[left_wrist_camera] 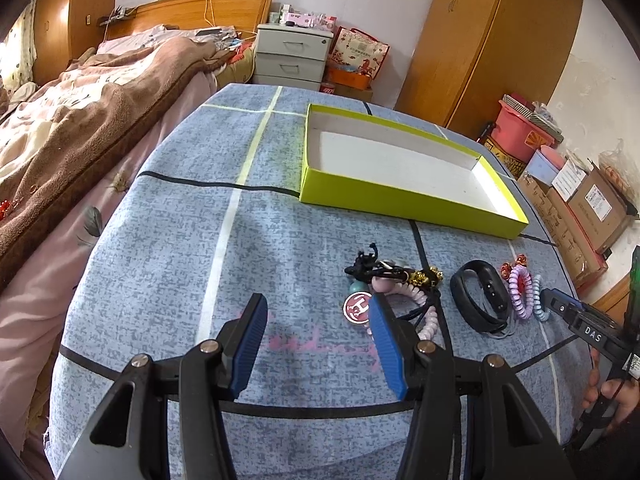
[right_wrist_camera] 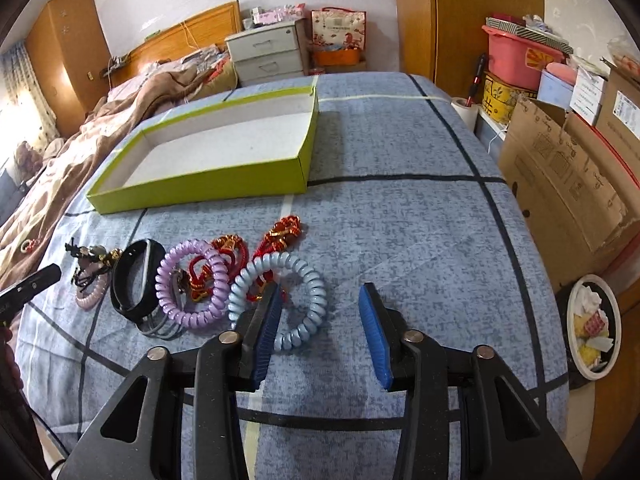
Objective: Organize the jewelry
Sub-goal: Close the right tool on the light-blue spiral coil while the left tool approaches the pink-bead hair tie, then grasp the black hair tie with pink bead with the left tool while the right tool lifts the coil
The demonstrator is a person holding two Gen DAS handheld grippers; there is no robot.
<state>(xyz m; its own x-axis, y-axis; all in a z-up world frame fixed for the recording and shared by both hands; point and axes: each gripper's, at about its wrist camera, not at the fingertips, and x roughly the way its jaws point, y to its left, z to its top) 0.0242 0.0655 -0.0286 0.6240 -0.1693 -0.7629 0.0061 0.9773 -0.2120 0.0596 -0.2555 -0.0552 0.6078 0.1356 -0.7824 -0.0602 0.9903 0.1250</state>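
Right gripper [right_wrist_camera: 320, 328] fingers standing apart, gripping nothing, straddling the light, springy blue spiral hair tie [right_wrist_camera: 280, 300] lying on the desk [right_wrist_camera: 400, 220]; take one coil side. Left gripper [left_wrist_camera: 318, 344] gaping empty.

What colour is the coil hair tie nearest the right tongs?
Pale blue coil hair tie; clearest in the right wrist view.

Soft daylight fills both views, brightest from a blown-out window at the far left behind a patterned curtain [right_wrist_camera: 20, 92]. The glossy orange wooden wardrobe [right_wrist_camera: 68, 56] carries glare. Shadows are faint. Focus is sharp centrally; fisheye bending and dark vignetting mark the corners.
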